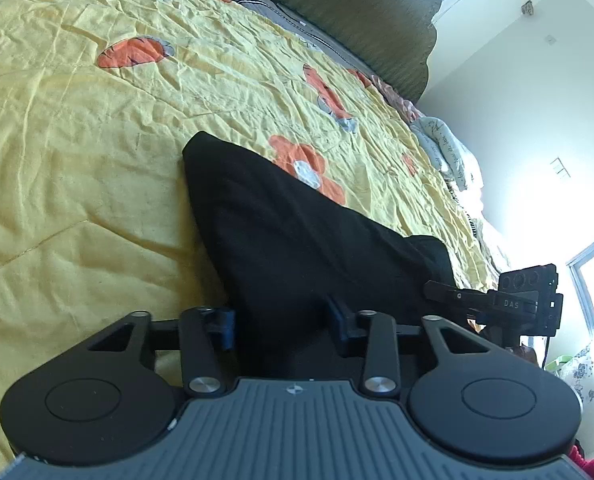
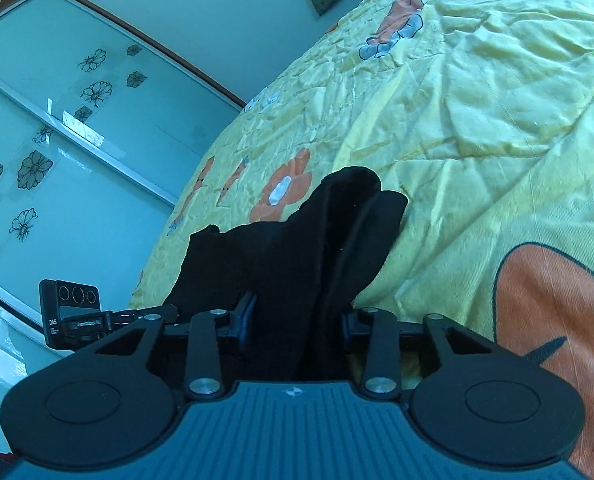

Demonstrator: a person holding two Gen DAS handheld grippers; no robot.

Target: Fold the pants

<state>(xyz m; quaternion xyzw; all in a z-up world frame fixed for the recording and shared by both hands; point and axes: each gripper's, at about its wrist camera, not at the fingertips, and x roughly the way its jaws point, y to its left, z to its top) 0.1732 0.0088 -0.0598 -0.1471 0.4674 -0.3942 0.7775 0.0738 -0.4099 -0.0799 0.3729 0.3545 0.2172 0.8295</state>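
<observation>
Pants (image 1: pixel 297 240) are black and lie on the bed, on a yellow quilt (image 1: pixel 97 160) with orange flowers. My left gripper (image 1: pixel 283 326) has a wad of the black cloth between its fingers (image 1: pixel 225 326), and the fingers sit fairly wide apart with the fabric filling the gap, so I'd call it a grip on the pants. Same on the other side: my right gripper (image 2: pixel 297 320) has the bunched pants (image 2: pixel 297 248) packed between its fingers (image 2: pixel 247 316), cloth rising in a lumpy fold ahead of it. From the left wrist view I can see the right gripper (image 1: pixel 509 300) just off to the side, close by. A green headboard (image 1: pixel 357 12) sits at the far end of the bed, and a wardrobe (image 2: pixel 57 120) with flower decals stands beyond the bed edge.
</observation>
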